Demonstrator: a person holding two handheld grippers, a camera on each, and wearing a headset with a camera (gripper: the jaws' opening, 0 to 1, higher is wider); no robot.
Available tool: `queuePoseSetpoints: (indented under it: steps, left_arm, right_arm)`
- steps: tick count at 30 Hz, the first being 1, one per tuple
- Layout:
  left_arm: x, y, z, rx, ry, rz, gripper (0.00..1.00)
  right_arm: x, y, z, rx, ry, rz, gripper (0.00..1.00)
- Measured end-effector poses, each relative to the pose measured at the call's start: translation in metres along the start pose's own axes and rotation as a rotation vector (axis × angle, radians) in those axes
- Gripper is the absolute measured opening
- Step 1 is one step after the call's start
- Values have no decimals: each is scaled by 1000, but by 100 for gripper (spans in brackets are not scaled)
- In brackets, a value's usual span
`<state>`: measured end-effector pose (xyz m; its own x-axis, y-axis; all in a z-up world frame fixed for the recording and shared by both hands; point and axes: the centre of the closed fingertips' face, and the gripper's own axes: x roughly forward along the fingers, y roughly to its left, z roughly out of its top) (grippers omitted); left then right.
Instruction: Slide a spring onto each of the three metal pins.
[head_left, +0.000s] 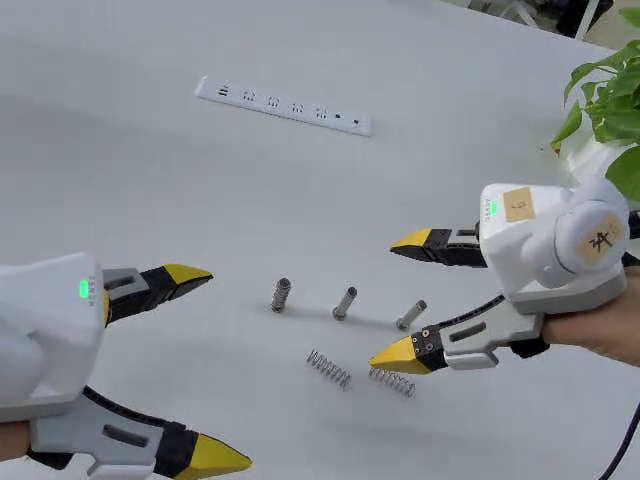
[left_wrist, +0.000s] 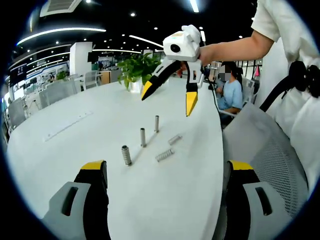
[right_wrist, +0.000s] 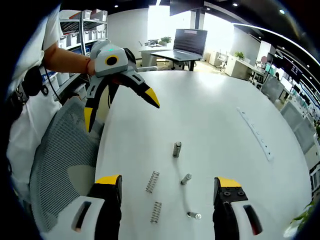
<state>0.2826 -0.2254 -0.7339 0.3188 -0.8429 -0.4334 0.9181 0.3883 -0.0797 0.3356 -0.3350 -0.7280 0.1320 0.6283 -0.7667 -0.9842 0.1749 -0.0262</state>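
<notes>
1. Three short grey metal pins stand in a row at the centre of the head view on the white counter (head_left: 150, 180).
2. The left pin (head_left: 281, 294) carries a fitted spring (head_left: 282, 290). The middle pin (head_left: 345, 302) and right pin (head_left: 411, 314) are bare.
3. A first loose spring (head_left: 328, 368) and a second loose spring (head_left: 392, 381) lie flat just below the row.
4. The left hand-held gripper (head_left: 230, 368), lower left, has its jaws wide and holds nothing.
5. The right hand-held gripper (head_left: 385, 303), at the right edge, has its jaws wide and holds nothing.
</notes>
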Motion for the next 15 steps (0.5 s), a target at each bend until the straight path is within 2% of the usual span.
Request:
queuePoseSetpoints:
  steps: [8, 15]
  left_arm:
    - [5, -6, 2, 21, 33, -22, 98]
    - [10, -8, 3, 45, 68, -41, 96]
  right_arm:
    - [-15, 10, -18, 64, -70, -30, 83]
    - [-32, 14, -42, 111, -118, -60, 89]
